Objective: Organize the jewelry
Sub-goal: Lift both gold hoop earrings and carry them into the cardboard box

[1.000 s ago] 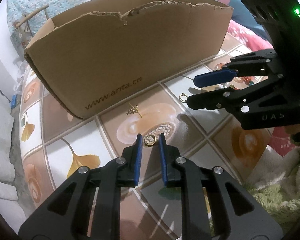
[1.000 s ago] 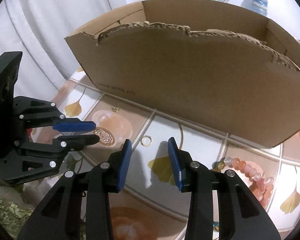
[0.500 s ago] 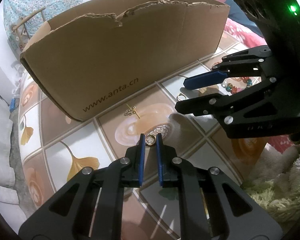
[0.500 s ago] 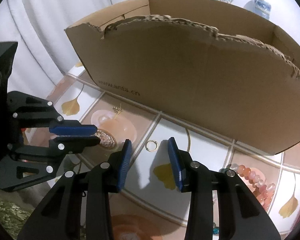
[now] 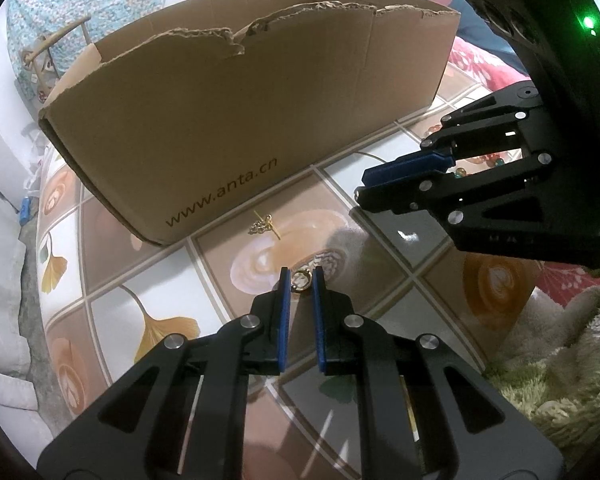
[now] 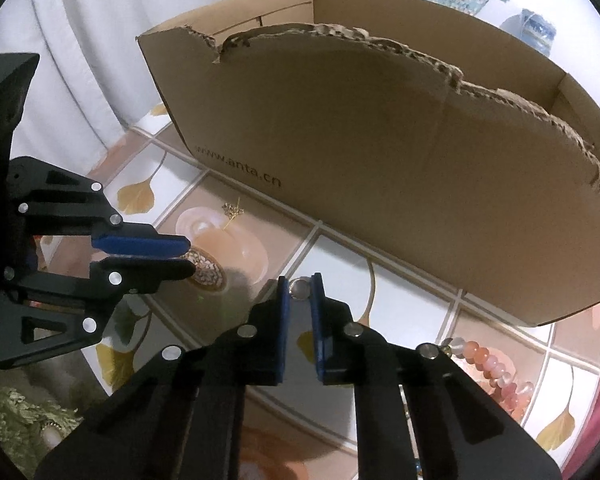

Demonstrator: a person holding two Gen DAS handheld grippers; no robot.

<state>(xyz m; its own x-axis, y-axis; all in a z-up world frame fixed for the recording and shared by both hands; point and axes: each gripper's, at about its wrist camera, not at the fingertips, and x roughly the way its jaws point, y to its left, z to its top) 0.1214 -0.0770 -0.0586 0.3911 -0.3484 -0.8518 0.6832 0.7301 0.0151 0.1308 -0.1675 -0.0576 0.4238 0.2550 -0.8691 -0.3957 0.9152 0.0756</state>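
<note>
Both jaws stood narrow, my left gripper pinching a gold ring and my right gripper closing on a second ring, each at the tips, presumably for lifting off the tiled table into the cardboard box behind.

Plain brown cardboard box with dark printed lettering; glossy tabletop in white and tan squares — yellow ginkgo leaves; pink-orange bead bracelet.
</note>
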